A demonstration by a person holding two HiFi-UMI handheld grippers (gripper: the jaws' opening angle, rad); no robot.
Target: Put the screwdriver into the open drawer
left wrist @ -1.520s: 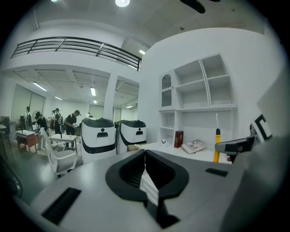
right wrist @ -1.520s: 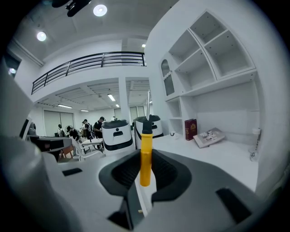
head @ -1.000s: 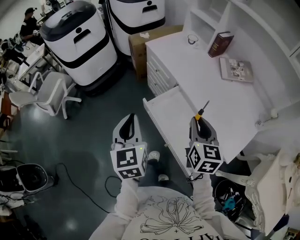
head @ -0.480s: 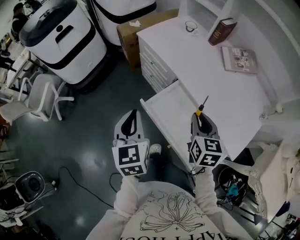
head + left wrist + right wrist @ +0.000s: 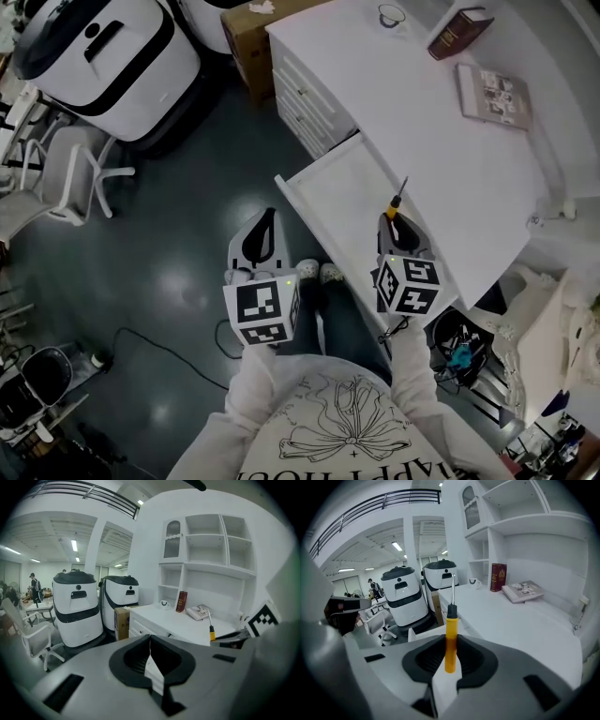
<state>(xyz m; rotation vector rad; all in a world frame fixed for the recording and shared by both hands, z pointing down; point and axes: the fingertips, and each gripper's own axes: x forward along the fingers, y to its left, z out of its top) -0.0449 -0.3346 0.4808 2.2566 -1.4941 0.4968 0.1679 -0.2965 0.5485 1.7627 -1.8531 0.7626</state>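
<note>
My right gripper (image 5: 396,225) (image 5: 450,656) is shut on a screwdriver (image 5: 450,634) with a yellow handle, black collar and thin metal shaft pointing forward. In the head view the screwdriver (image 5: 397,200) sticks out over the near edge of the white desk (image 5: 441,122), right beside the open white drawer (image 5: 342,202), which looks bare inside. My left gripper (image 5: 262,234) (image 5: 150,660) hangs over the dark floor to the left of the drawer, jaws shut with nothing between them. The left gripper view also catches the screwdriver (image 5: 211,629) off to the right.
On the desk lie a dark red book (image 5: 459,30), a magazine (image 5: 494,94) and a small cup (image 5: 391,14). Two white-and-black machines (image 5: 103,61) and a cardboard box (image 5: 246,28) stand on the floor to the left. A white chair (image 5: 66,173) is further left.
Both grippers have drifted slightly toward the drawer; the drawer and desk now sit higher and nearer in the head view. The screwdriver stays held in the right gripper.
</note>
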